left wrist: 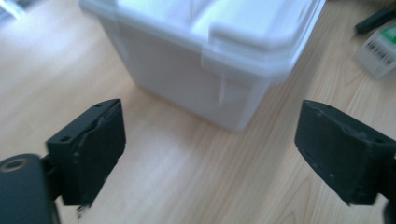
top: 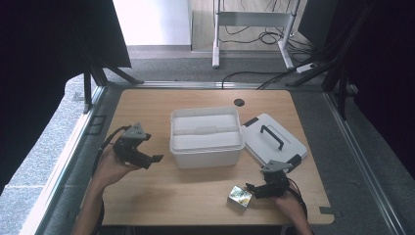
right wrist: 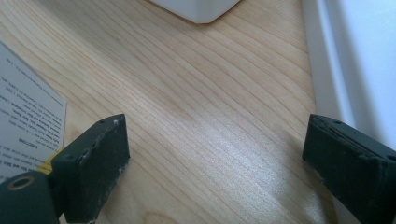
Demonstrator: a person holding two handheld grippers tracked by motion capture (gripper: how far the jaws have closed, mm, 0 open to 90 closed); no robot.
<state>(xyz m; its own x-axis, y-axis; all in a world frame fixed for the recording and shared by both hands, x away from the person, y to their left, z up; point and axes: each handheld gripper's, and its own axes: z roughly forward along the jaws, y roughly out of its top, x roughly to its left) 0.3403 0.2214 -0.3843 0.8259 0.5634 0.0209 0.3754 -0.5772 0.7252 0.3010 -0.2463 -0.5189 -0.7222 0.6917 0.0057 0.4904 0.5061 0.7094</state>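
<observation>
Left gripper [top: 155,158] hangs open and empty beside the bin [top: 206,147]. The carton [top: 240,197] lies on the table's near edge, just beside the right gripper [top: 249,187], open too. Looks like the pickup: next, straddle the carton and close.

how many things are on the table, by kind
White translucent plastic storage bin: 1
White flat plastic lid with black handle: 1
Small shiny printed cardboard box: 1
Black hand-held grippers: 2, left gripper and right gripper, both with fingers open and empty
Total: 5
</observation>
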